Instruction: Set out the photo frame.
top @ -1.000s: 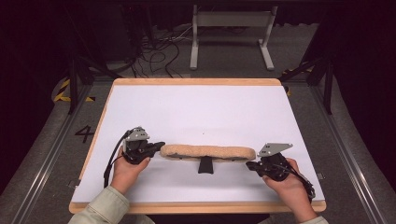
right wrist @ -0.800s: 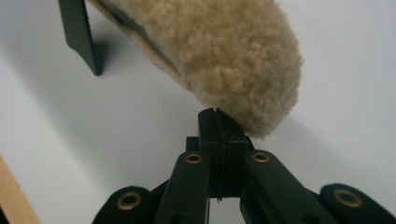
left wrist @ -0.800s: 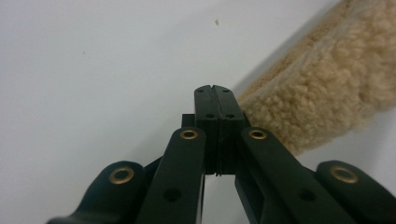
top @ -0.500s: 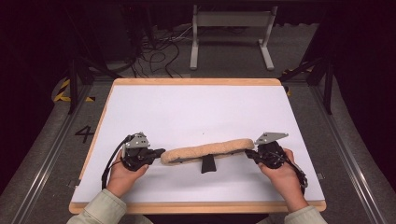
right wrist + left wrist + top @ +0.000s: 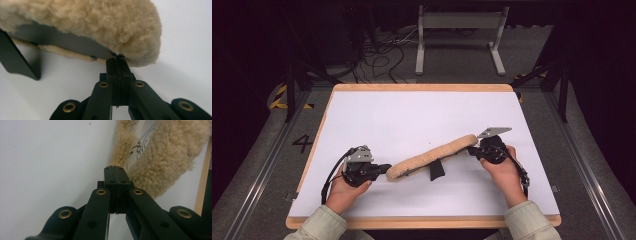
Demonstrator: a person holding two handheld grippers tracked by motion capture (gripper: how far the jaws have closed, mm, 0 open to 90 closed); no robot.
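Lying slanted across the white table [image 5: 422, 120], the fleece pad [image 5: 432, 156] sits between both grippers. Left gripper [image 5: 384, 168] has its jaws pressed together, tips right beside the pad's near end. Right gripper [image 5: 472, 150] is closed too, tips at the far end, maybe pinching its edge, hard to tell.
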